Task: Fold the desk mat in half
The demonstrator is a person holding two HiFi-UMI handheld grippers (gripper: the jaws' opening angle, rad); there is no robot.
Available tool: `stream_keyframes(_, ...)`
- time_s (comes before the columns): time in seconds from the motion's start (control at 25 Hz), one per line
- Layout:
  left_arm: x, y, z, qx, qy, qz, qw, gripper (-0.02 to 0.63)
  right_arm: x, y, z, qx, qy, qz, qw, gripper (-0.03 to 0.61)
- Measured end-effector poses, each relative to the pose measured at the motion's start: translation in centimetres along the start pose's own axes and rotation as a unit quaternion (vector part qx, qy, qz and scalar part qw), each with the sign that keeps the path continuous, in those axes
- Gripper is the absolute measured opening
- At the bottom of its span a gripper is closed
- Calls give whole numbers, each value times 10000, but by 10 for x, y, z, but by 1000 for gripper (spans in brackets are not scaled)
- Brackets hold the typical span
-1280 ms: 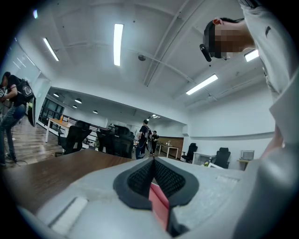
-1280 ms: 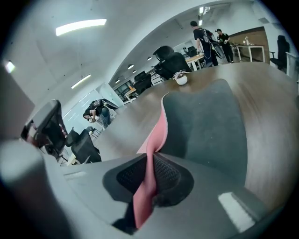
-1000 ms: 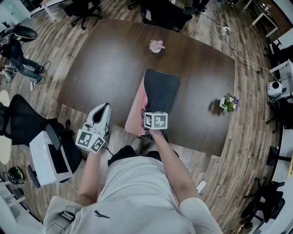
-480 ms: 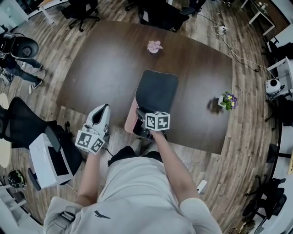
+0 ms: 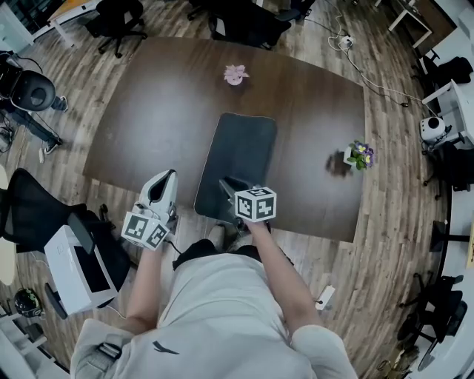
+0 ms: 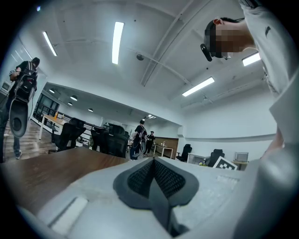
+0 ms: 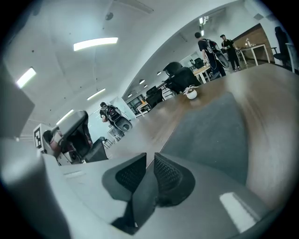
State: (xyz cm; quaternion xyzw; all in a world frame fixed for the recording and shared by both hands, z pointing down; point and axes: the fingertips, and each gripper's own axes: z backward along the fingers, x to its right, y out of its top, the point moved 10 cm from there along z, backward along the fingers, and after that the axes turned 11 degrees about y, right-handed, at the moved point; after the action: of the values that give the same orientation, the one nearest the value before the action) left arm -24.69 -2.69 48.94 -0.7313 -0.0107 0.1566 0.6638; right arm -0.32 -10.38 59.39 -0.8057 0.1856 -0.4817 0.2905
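A dark grey desk mat [image 5: 238, 155] lies flat on the brown table [image 5: 148, 111], running from the middle toward the near edge; no pink underside shows. My right gripper [image 5: 227, 185] hovers over the mat's near end, and its jaws are closing with a narrow gap and nothing between them. In the right gripper view the mat [image 7: 210, 135] stretches away beyond the right gripper [image 7: 149, 156]. My left gripper [image 5: 166, 176] hangs off the table's near left edge, away from the mat. In the left gripper view the left gripper [image 6: 153, 161] is shut on nothing.
A pink flower pot [image 5: 235, 73] stands at the table's far side and a purple flower pot [image 5: 359, 155] at its right. Office chairs [image 5: 241, 22] ring the table. A white box [image 5: 74, 259] sits on the floor at the left. People stand in the background.
The mat's raised pink-backed edge has come down and the mat now lies flat and dark. The right gripper has drawn back toward the near edge. The left gripper has stayed put.
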Motion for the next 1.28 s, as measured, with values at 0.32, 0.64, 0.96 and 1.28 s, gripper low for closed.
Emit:
stream_keyframes(0.32,15,3,-16,43,-265,-34,9996,5,-17,27,96,1200,175,831,9891,4)
stream_keyframes(0.64,32,3,-32,70,-543,-67,9985,5,-20,36,223,2484,-743,1572,9529,0)
stream_keyframes(0.96,49,4,-46,63,-830,-142,9964,5,-31,20,292,2846,-1908,2296,9110,-2)
stream_keyframes(1.28,52,7,-52,30,-946,-212,9953,5,-38,17,308,3130,-2326,2317,8912,-2)
